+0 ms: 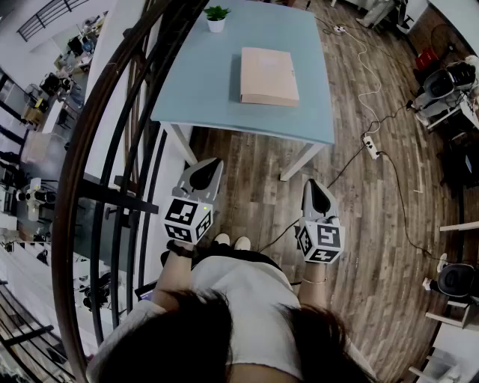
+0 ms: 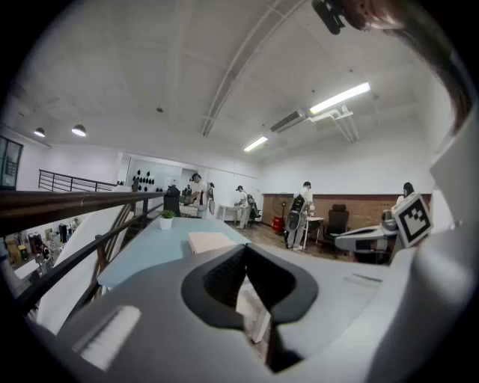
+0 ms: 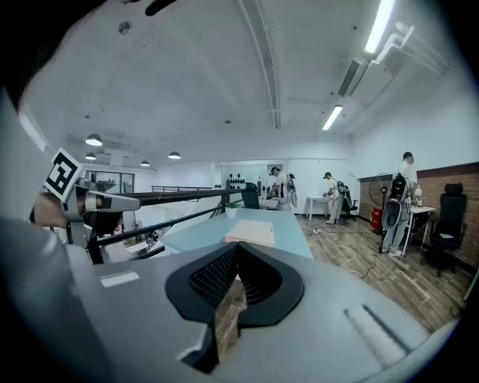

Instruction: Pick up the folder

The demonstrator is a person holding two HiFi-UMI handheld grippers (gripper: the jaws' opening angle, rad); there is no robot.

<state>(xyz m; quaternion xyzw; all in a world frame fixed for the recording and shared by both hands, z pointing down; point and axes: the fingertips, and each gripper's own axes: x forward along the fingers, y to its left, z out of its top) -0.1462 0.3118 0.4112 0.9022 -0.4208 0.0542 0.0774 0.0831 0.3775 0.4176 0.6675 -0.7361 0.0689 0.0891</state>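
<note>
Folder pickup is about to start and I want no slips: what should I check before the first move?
1. Folder lies flat on the table, nothing on top: ok.
2. Potted plant stands apart from the folder: ok.
3. Left gripper empty: ok.
4. Right gripper empty: ok.
5. Jaws open for a grasp: not ok, both shut.
6. Grippers at the folder: not ok, both are short of the table, over the floor.

Ceiling strip lights (image 3: 378, 26) glare brightly; fisheye bends edges, corners black.
</note>
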